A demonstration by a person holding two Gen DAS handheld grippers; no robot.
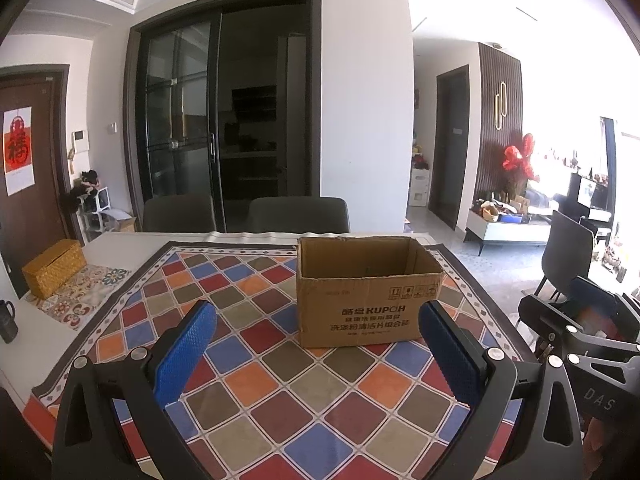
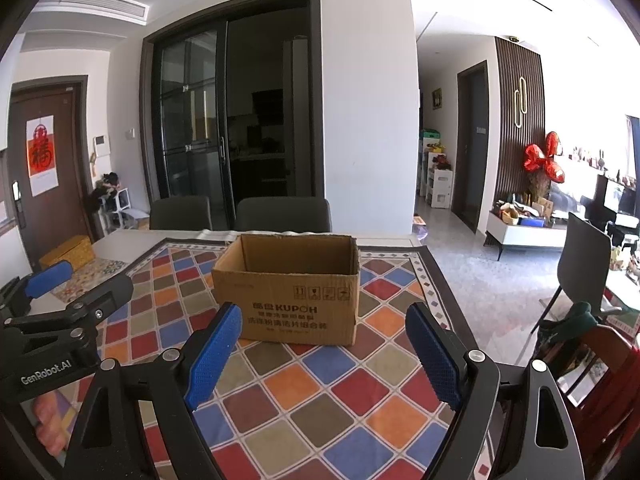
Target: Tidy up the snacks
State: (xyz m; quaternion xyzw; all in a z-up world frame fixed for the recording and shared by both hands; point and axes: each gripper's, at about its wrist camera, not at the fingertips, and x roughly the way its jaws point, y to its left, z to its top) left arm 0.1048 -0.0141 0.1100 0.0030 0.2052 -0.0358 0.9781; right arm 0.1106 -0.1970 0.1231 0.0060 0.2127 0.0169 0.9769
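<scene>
An open cardboard box [image 1: 370, 292] sits on the patterned table [image 1: 272, 392], both grippers' fingers spread and empty (no snacks visible), so a careless reach could shove it.

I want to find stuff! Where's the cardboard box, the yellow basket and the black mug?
cardboard box [image 1: 360, 312]: left wrist view, printed front.
yellow basket [image 1: 54, 266]: left wrist view, woven side.
black mug [image 1: 7, 322]: left wrist view, body.
</scene>
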